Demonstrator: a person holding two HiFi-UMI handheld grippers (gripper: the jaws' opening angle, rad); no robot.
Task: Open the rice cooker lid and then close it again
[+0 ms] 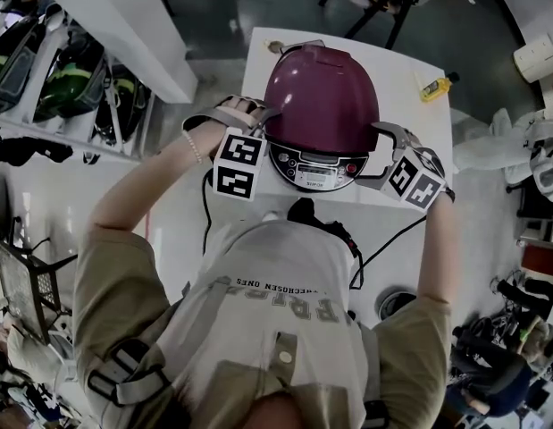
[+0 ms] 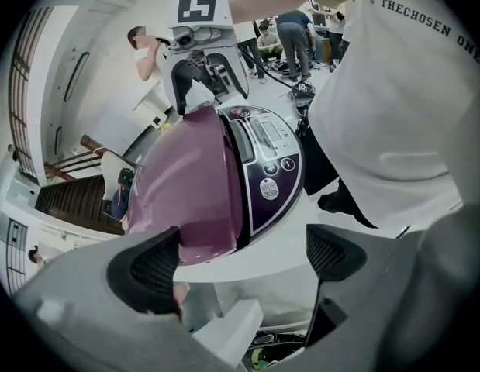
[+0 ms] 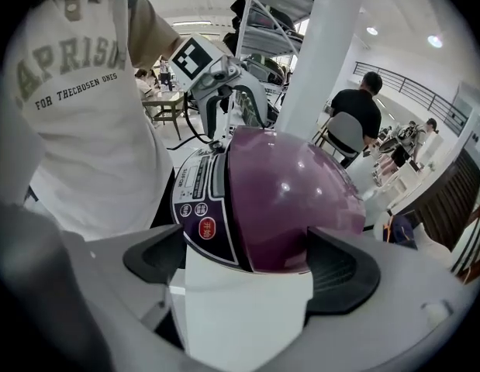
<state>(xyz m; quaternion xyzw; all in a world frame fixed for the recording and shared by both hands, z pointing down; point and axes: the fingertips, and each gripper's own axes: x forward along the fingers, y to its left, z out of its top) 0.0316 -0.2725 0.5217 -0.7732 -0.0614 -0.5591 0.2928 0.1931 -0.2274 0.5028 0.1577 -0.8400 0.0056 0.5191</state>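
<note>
The rice cooker stands on a small white table (image 1: 258, 61) with its purple domed lid (image 1: 321, 96) down and its dark control panel (image 1: 314, 166) facing me. My left gripper (image 1: 265, 123) is at the cooker's left side, level with the lid's lower edge. In the left gripper view, the left gripper (image 2: 243, 258) is open, with the lid (image 2: 193, 192) just ahead of its far-apart jaws. My right gripper (image 1: 383, 137) is at the cooker's right side. The right gripper (image 3: 247, 266) is also open, and the cooker's white body (image 3: 247, 308) fills the gap between its pads.
A yellow bottle (image 1: 437, 86) lies at the table's far right corner. A black cable (image 1: 207, 208) hangs off the table's near left edge. A rack with helmets (image 1: 62, 70) stands at the left. A white pillar (image 3: 325, 45) and seated people are in the background.
</note>
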